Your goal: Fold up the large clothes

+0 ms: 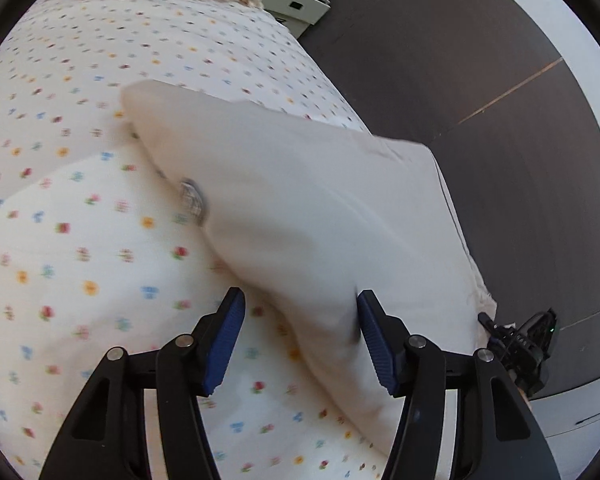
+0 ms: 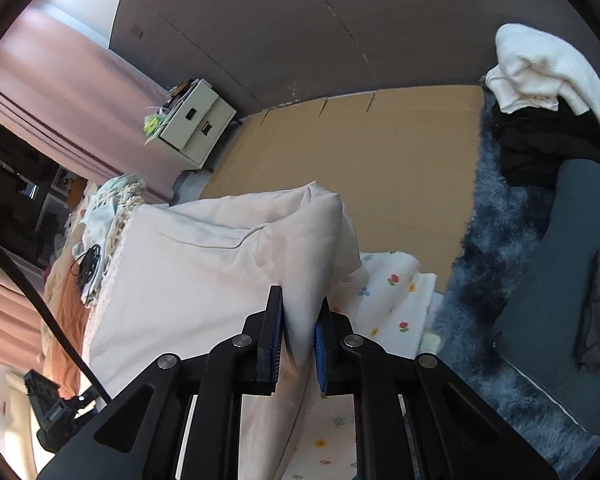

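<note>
One cream garment (image 1: 300, 208) lies along the right edge of the bed (image 1: 80, 240), partly lifted so it can be folded over. Right gripper (image 2: 300, 340) is pinched tight on a bunched-up fold of it, holding that end up off the flowered cover. Left gripper (image 1: 300, 340) is spread wide, with cloth between the pads but not squeezed, so it looks lined up to grab its end. Folded clothes (image 2: 548, 92) are stacked well apart, over on the sofa.
</note>
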Tool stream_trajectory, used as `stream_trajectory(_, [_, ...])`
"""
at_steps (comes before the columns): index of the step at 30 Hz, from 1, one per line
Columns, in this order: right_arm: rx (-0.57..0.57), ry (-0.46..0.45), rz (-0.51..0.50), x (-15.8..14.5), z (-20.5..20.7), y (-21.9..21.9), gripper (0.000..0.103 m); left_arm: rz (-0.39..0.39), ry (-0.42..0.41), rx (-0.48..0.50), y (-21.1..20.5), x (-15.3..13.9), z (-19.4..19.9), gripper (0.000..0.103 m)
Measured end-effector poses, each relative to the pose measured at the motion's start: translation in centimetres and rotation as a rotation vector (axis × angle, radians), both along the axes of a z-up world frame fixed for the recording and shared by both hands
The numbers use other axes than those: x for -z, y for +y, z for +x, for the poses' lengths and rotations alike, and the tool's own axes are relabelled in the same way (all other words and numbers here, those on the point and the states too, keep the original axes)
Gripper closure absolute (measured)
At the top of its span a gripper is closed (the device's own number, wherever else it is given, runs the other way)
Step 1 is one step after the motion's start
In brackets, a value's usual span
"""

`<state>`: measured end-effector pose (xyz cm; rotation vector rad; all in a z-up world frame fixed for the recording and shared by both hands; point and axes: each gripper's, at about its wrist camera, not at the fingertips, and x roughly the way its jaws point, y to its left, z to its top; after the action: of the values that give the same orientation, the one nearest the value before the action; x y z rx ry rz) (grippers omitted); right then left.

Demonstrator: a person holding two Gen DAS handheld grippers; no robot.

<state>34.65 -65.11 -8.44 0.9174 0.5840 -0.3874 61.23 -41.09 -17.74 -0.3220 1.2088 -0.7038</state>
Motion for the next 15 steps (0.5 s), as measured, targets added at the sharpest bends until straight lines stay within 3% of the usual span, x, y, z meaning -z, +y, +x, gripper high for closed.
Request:
stream_trajectory(6, [0.023, 0.026, 0.015, -0.9, 0.6, 0.3, 0.090, 0.116, -0.075, -0.049, 2.3, -1.6, 0.2, 0.044])
stream_trajectory(11, [0.005, 0.102, -0.012, -3.0, 0.1, 0.7, 0.079, 0.123, -0.091, -0.019, 4.5, -3.5, -0.8, 0.044])
stream_trajectory(12, [0.001, 0.102, -0.026, -3.7, -0.2, 1.0, 0.067, 0.126, -0.099, -0.019, 5.0, -4.1, -1.3, 0.044])
stream_trajectory(13, [-0.005, 0.096, -0.042, -4.6, -0.7, 1.3, 0.041, 0.127, -0.105, -0.020, 5.5, -4.8, -1.7, 0.044])
stream_trajectory(15, [-0.019, 0.086, -0.076, -6.2, -1.6, 2.2, 0.017, 0.125, -0.115, -0.023, 6.0, -6.1, -2.3, 0.042])
